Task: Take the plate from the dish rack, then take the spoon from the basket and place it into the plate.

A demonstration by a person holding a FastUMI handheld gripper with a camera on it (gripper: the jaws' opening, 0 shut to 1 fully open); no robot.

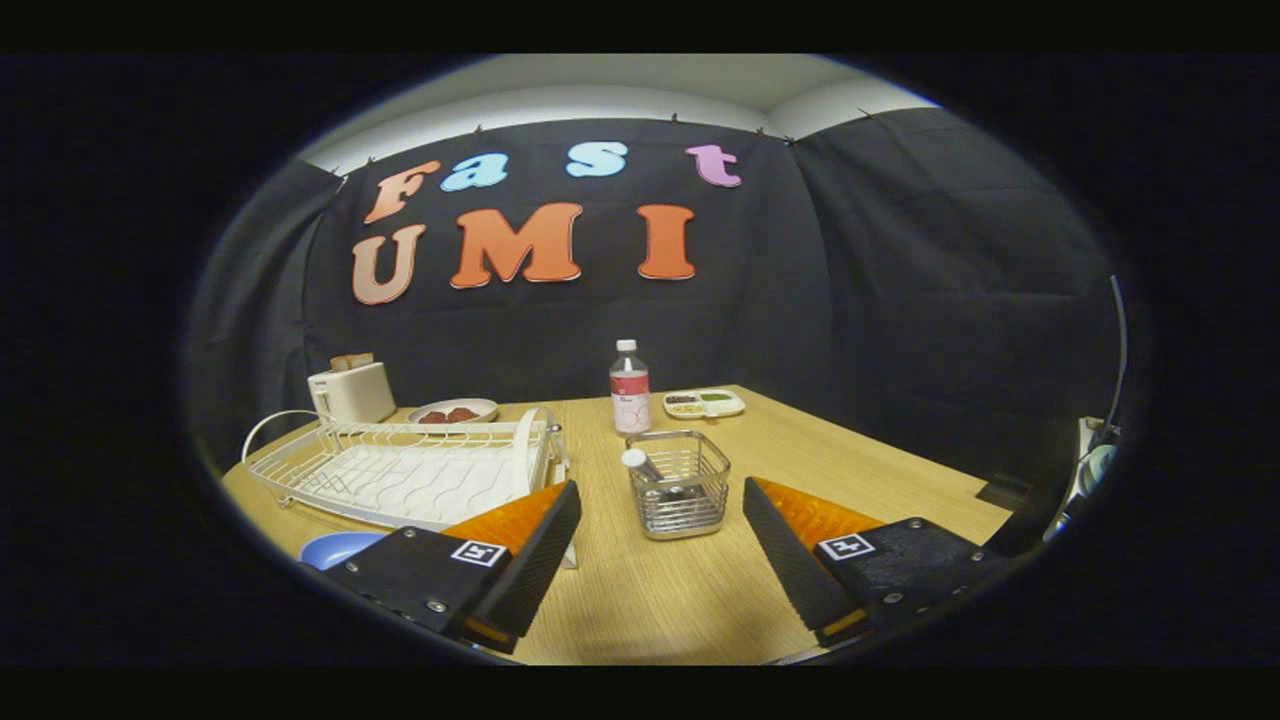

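Claw (662, 560) spread wide, fingers well apart, holding nothing; bare pale wood-grain counter (640, 600) between them.

Just outside the left finger, at the near counter edge: a blue rounded piece, likely a plate or bowl (335, 548), mostly hidden by the finger. Cannot tell which.

Just ahead of the fingers, about midway between them: small square wire basket (680, 483), chrome-looking, open top. Inside, a utensil with a white rounded handle end (636, 460) leaning toward the left rim; presumably the spoon. Bowl end is down among the wires and hard to make out. Judged light, stiff and slick; the exposed handle top is the only clear place to pinch, and the basket itself is light enough to drag if the spoon snags.

Left of the basket: white wire dish rack (400, 475) on its tray. A white curved plate (524, 450) stands on edge at the rack's right end. Judged rigid, smooth, breakable; grip the upper rim and lift straight up out of the slots.

Beyond: clear bottle with white cap and pink label (630, 388); a divided white tray (704, 403) holding dark and green bits; a shallow dish (453, 410) with reddish pieces; a white toaster (351, 391) with bread in the slots.
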